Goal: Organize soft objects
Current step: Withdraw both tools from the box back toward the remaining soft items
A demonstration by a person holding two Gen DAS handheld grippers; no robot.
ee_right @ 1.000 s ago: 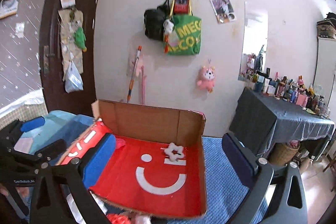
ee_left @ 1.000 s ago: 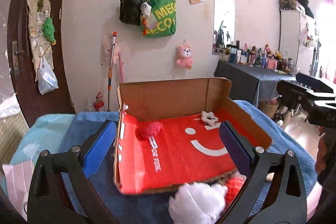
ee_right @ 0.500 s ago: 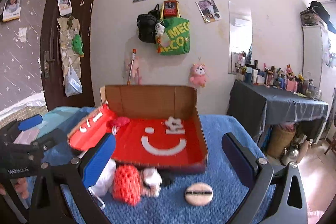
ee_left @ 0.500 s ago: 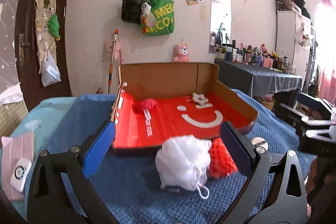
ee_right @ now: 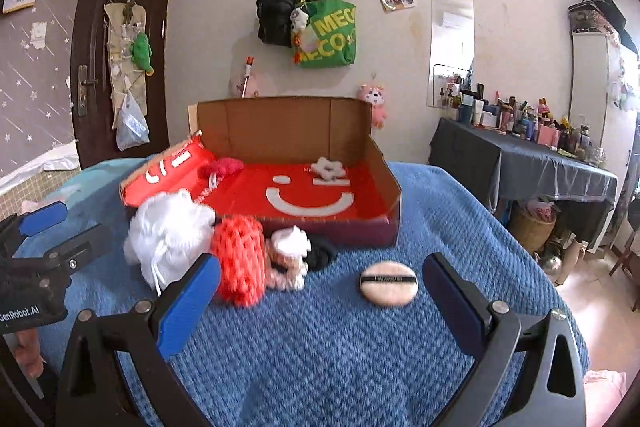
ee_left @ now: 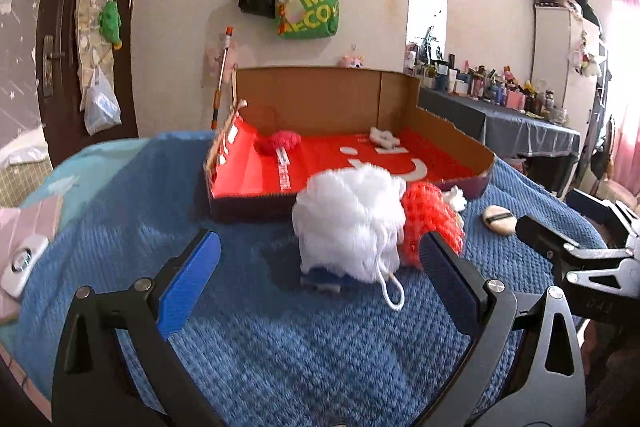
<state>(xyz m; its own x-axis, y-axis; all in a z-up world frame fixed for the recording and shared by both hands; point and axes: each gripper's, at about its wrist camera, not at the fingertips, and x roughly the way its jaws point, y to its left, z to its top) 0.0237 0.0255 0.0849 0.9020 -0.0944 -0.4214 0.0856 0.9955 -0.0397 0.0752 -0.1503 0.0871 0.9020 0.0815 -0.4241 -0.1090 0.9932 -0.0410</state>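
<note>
Loofah (ee_left: 347, 223) ahead of left tongs (ee_left: 320, 275) (agape)

Box: open cardboard box with red lining (ee_right: 384, 183) lies on blue knitted blanket (ee_right: 320, 347).
Inside: crocheted red piece (ee_right: 222, 167) left, white star-shaped piece (ee_right: 328, 167) right.
Before box: white mesh bath pouf (ee_right: 168, 235) leftmost, red netted sponge (ee_right: 240, 259) touching it, round beige powder puff (ee_right: 388, 283) apart, right.
</note>
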